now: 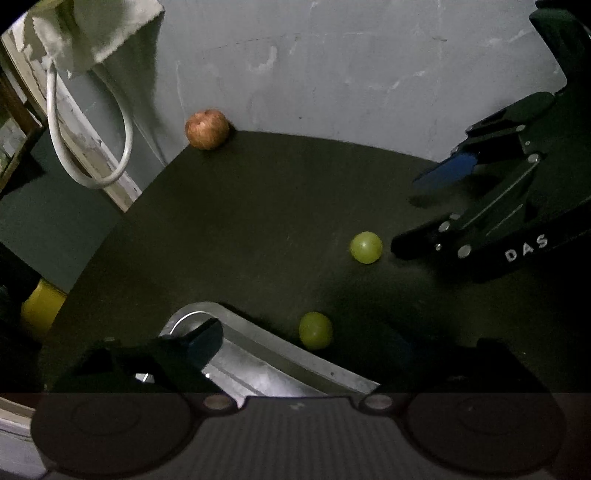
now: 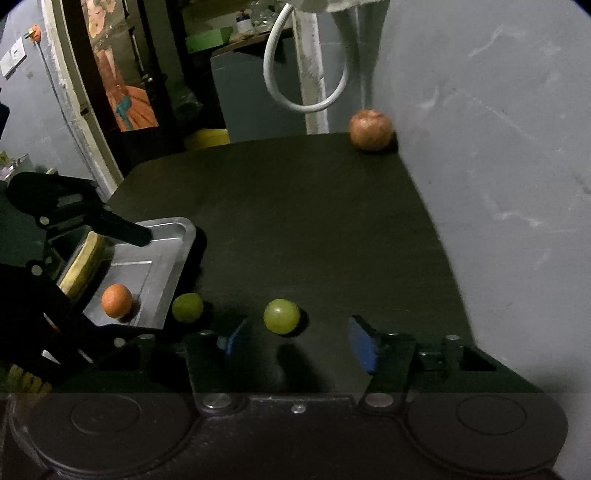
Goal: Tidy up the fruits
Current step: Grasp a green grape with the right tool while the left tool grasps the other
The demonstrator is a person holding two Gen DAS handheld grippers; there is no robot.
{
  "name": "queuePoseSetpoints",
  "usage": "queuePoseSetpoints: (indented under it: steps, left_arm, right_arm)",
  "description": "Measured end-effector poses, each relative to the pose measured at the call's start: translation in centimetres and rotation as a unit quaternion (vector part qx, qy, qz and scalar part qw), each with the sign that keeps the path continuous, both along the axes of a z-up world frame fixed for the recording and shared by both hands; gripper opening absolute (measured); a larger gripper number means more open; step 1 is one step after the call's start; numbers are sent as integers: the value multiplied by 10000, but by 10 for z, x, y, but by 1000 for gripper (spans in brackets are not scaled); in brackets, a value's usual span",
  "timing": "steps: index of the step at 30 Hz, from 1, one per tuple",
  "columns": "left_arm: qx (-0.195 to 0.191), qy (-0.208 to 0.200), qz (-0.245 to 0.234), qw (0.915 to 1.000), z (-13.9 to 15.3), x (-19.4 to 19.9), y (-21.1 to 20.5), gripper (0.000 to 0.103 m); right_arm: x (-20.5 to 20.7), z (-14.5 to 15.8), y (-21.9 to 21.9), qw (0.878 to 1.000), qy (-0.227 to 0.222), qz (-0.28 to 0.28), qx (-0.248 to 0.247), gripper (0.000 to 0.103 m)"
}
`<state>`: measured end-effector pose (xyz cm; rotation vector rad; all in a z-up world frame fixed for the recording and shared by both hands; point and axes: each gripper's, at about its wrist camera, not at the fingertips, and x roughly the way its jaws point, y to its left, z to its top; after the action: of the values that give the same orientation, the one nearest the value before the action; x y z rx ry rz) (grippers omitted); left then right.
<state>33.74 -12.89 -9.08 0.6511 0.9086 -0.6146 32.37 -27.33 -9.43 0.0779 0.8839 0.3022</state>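
Note:
Two green round fruits lie on the dark table: one [image 2: 282, 316] just ahead of my open right gripper [image 2: 295, 336], also in the left wrist view [image 1: 366, 247]; the other [image 2: 187, 307] touches the metal tray's [image 2: 173, 258] edge, also in the left wrist view [image 1: 315, 330]. An orange [image 2: 116, 301] lies in the tray. A reddish apple [image 1: 207, 129] sits at the far corner by the wall, also in the right wrist view [image 2: 370, 129]. My left gripper [image 1: 306, 343] is open and empty over the tray [image 1: 266, 354]. The right gripper also shows in the left wrist view [image 1: 413, 206].
A grey wall [image 1: 351, 66] borders the table's far side. A white cable loop [image 1: 92, 147] and a cloth [image 1: 96, 29] hang at the left corner. A yellow object [image 1: 40, 306] stands on the floor left of the table. Shelves and clutter [image 2: 147, 74] lie beyond.

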Motion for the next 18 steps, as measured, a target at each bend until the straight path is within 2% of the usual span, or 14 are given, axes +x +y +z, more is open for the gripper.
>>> queuePoseSetpoints:
  steps: [3, 5, 9, 18]
  left_arm:
    - [40, 93, -45, 9999, -5, 6, -2, 83]
    - [100, 208, -64, 9997, -8, 10, -4, 80]
    - [115, 397, -112, 9991, -13, 15, -5, 65]
    - [217, 457, -240, 9984, -17, 14, -4, 52]
  right_arm:
    - [6, -4, 1, 10000, 37, 21, 72, 49]
    - [10, -7, 3, 9999, 54, 64, 85, 48]
    - [14, -12, 4, 9998, 84, 137, 100, 43]
    - [18, -18, 8, 9994, 181, 258, 161, 35]
